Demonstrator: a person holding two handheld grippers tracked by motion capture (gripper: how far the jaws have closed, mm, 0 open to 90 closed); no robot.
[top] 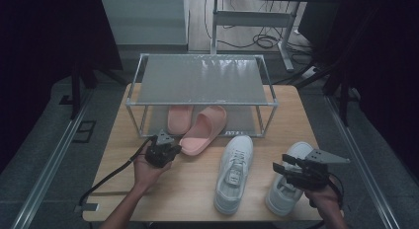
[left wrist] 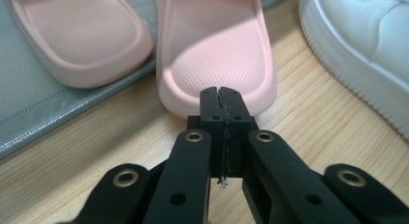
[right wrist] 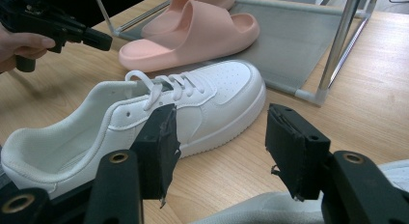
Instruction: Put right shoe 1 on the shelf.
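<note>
Left gripper, jaws fully closed and empty, touches the heel of the pink slide sandal lying half out of the shoe rack; push squarely, keeping the heel centred.

Grey floor, dark curtains

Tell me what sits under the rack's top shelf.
Under the top shelf lies one pink slide and the toe half of a second pink slide, whose heel juts onto the table. The translucent shelf blurs the back of the lower tier.
</note>
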